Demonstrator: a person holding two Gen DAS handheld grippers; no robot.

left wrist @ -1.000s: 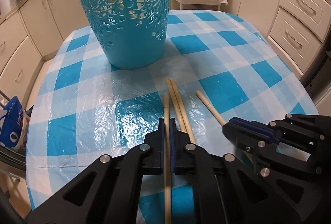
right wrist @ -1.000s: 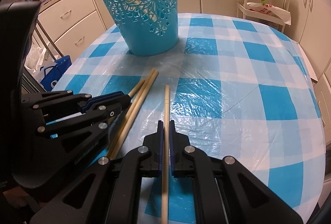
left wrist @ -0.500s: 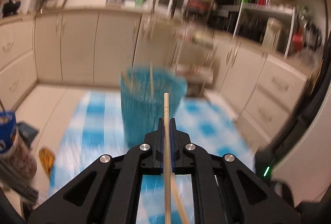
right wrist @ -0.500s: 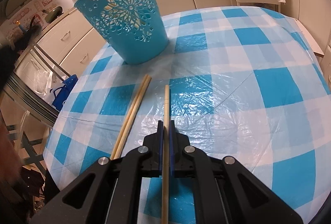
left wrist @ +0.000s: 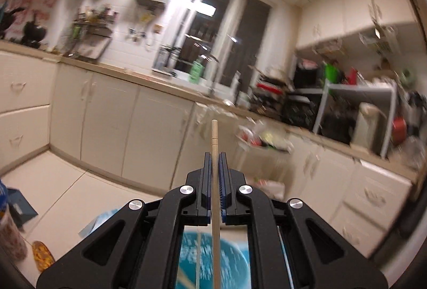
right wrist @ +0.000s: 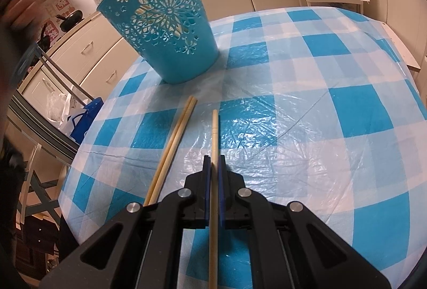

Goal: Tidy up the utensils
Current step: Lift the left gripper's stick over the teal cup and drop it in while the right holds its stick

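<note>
The left claw [left wrist: 214, 163] was clenched on a chopstick [left wrist: 214, 137] that ran straight out past its tips, pointing level at the kitchen cabinets [left wrist: 157, 134]; the blue basket [left wrist: 234, 257] sat blurred below it. The right claw [right wrist: 212, 166] gripped a second chopstick [right wrist: 214, 134], angled down over the checked bench [right wrist: 333, 129]. Just to that claw's left lay a pair of chopsticks [right wrist: 176, 139] side by side, with the same basket [right wrist: 165, 30] upright beyond them.
</note>
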